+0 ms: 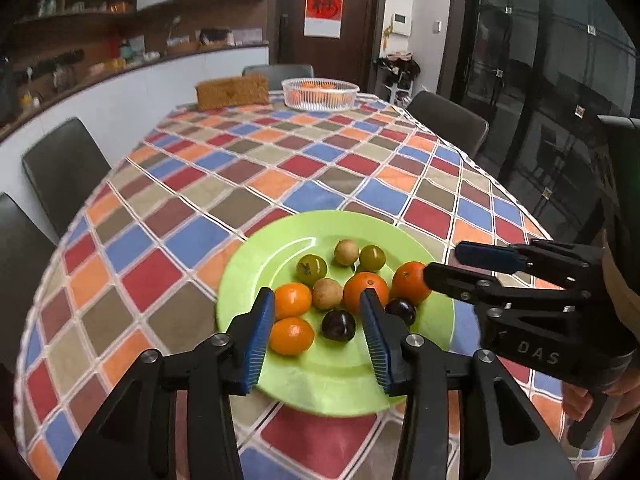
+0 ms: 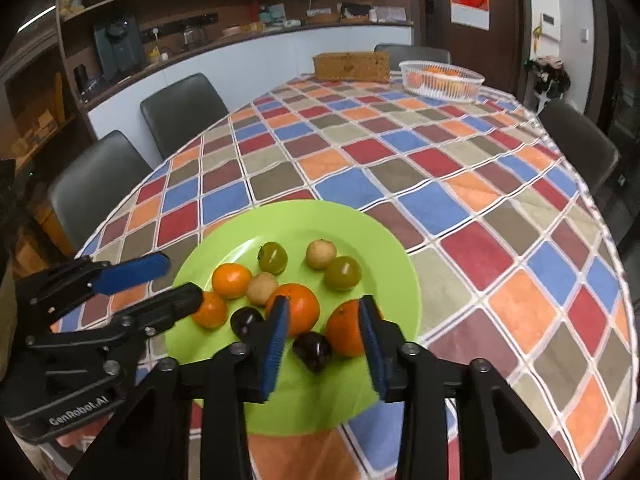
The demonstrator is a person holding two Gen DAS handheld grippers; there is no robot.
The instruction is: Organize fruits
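Both pairs of jaws stand spread, holding nothing: the left gripper (image 1: pixel 318 302) hangs low over the near part of the green plate (image 1: pixel 340 384), and the right gripper (image 2: pixel 323 312) comes in from the plate's right side, also seen in the left view (image 1: pixel 440 260). The plate sits on the checked tablecloth (image 1: pixel 224 168) near the table's near edge, carrying the fruit in a loose cluster. Between the left gripper's blue pads (image 1: pixel 260 332) lie a dark plum (image 1: pixel 338 325) and a small orange (image 1: pixel 291 335), with another small orange (image 1: pixel 293 300) just beyond it. A larger orange (image 1: pixel 366 291) sits at the tip of the left gripper's right finger; its stem dimple faces up. A second large orange (image 1: pixel 410 282) touches the nearer finger of the right gripper. Another dark plum (image 2: pixel 312 350) lies between the right gripper's fingers. Two green tomatoes (image 1: pixel 312 269) and two pale brown round fruits (image 1: pixel 327 293) lie farther back. All the fruit is near-round, so no long axis shows. At the table's far end stand a clear ribbed basket (image 1: pixel 320 96) holding oranges and a woven box (image 1: pixel 232 92).
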